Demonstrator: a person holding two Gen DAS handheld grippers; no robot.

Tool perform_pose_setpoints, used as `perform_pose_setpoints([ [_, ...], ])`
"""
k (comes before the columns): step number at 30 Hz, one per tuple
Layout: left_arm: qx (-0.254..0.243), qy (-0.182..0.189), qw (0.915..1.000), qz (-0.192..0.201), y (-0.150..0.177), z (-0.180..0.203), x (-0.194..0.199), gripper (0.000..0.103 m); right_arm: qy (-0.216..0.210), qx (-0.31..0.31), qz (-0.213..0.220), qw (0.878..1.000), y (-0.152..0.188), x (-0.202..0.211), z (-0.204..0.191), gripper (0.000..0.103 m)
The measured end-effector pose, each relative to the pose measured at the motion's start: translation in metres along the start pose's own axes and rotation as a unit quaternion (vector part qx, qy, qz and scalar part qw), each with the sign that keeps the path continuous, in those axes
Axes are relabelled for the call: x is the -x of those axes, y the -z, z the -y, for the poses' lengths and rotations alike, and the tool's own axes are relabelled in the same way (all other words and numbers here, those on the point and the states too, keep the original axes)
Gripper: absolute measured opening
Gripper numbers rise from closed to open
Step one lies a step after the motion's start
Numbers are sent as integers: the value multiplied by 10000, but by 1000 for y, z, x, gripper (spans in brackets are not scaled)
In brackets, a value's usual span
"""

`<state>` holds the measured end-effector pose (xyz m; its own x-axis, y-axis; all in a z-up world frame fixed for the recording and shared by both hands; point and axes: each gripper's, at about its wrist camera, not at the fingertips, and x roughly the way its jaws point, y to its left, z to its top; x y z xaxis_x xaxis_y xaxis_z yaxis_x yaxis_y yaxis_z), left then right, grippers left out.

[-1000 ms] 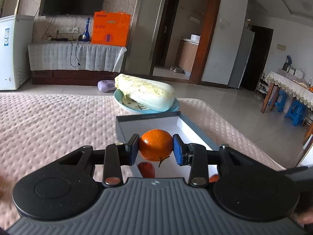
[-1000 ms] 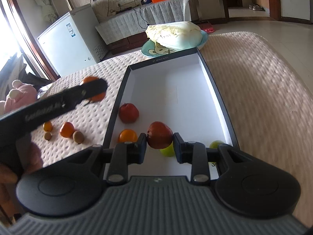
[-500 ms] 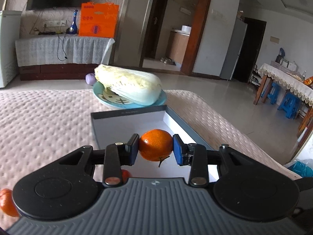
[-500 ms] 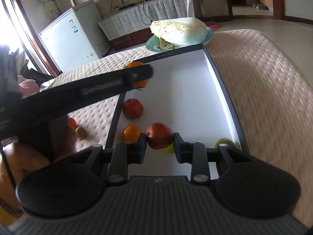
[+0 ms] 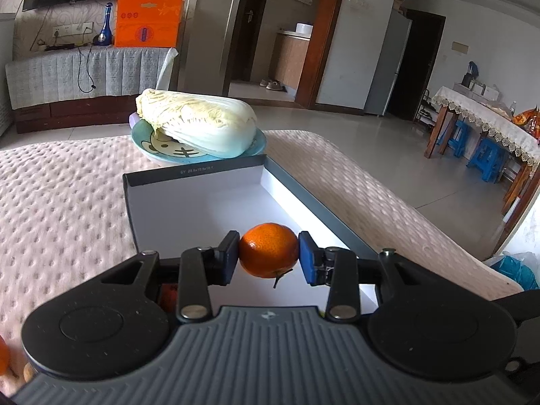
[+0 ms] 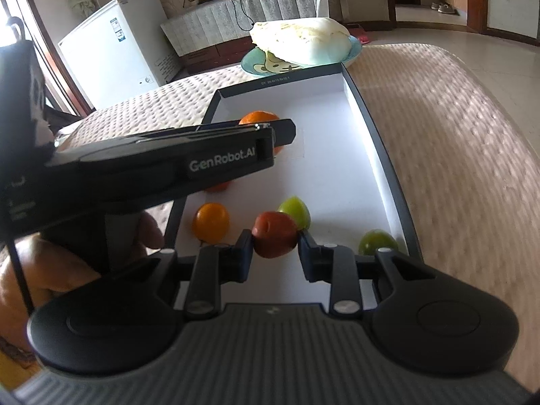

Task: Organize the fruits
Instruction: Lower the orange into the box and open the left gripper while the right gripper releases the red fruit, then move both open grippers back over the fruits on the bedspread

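Fingers on the left gripper [image 5: 269,258] are clamped on an orange [image 5: 269,253], both blue pads tight against its sides. What's changed over the last second: that gripper has swung in from the side, off the quilted bed [image 5: 60,202] where the loose fruit sits, and now hangs over the middle of the white box [image 6: 378,141]. You can see it from the right wrist view too, the black arm now reaches across the box with the orange peeking out behind it [image 6: 258,117].

Right gripper [image 6: 275,248] hasn't really budged, its fingers pinched on a red fruit [image 6: 274,239] low over the near end of the box. Beside it in the box are a yellow-orange fruit [image 6: 211,221] and two green ones [image 6: 295,211] [image 6: 377,241].

So the carry looks basically done for the orange. I'd guess the next bit is just lowering and letting go somewhere in the empty far half, clear of the cabbage [image 5: 199,119] plate [image 5: 148,143] behind the box.
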<state>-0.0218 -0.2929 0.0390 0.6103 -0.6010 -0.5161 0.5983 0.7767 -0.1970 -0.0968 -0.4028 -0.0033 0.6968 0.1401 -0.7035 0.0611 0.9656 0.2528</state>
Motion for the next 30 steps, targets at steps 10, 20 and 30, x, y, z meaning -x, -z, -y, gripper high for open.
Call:
perform_pose_setpoints([
  [10,60,32,9997,234,-3,0,18,70,153,-80,41,9998,1,-1,-1,37],
  [20,411,-607,9962,479,-12,-42,72,71,615,-1566,2134,9624,-4,79,18,40],
  [30,658,-1232,9877,703,-7,-88,162,71,-2099,-3641,5491,7224,41,274,-13,84],
])
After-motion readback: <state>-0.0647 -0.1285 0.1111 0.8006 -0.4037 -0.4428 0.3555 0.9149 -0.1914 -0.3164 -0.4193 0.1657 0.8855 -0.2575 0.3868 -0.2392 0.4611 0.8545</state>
